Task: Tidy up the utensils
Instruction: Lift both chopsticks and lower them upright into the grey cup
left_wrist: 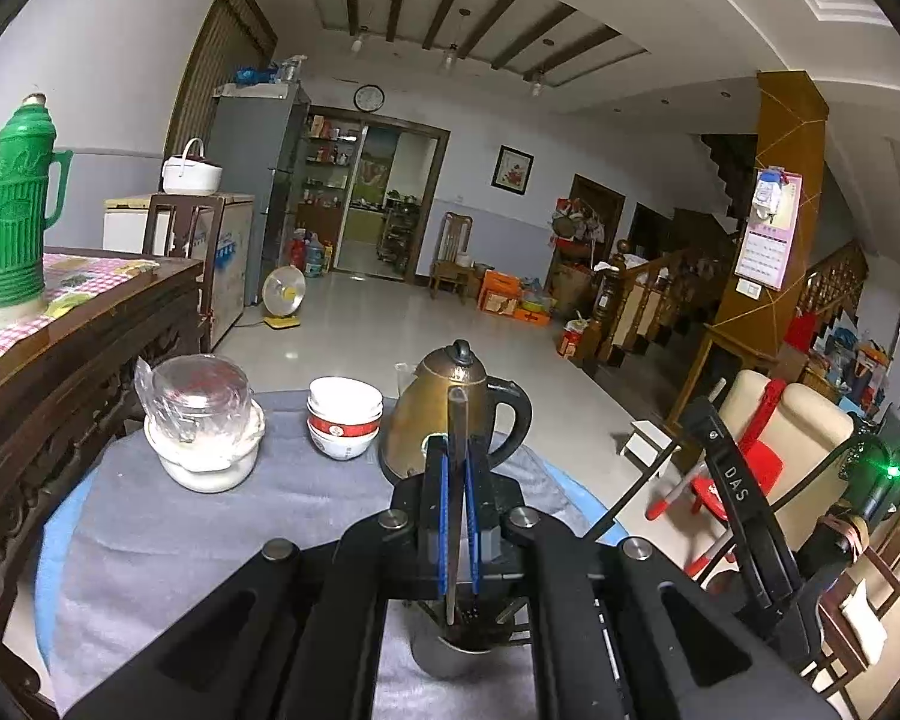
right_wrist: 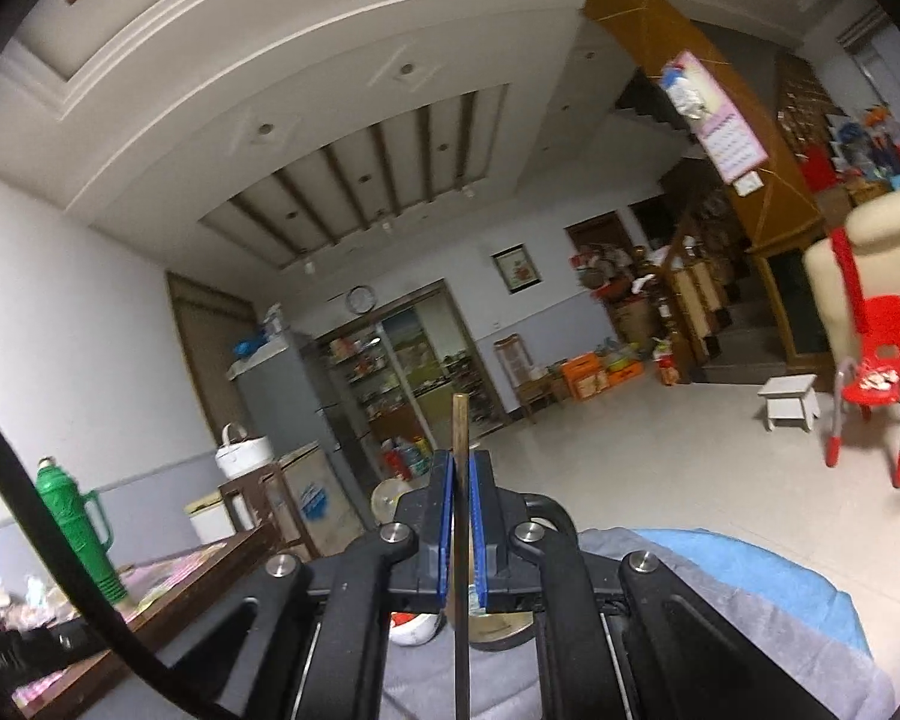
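In the left wrist view my left gripper [left_wrist: 457, 450] is shut on a thin dark chopstick [left_wrist: 457, 420] that stands upright between the blue pads; its lower end reaches down into a metal cup [left_wrist: 450, 657] below the gripper. In the right wrist view my right gripper [right_wrist: 462, 468] is shut on another dark chopstick [right_wrist: 461, 426], also upright, its tip sticking up above the fingers and its lower part running down past the frame's bottom. The right gripper also shows at the right of the left wrist view [left_wrist: 726, 468], raised above the table.
On the grey cloth [left_wrist: 210, 540] stand a brass kettle [left_wrist: 444, 420], stacked white bowls [left_wrist: 345, 417] and a wrapped glass jar on a white pot [left_wrist: 201, 420]. A dark wooden table with a green thermos [left_wrist: 18, 210] is at left. A red chair [right_wrist: 876, 372] stands at right.
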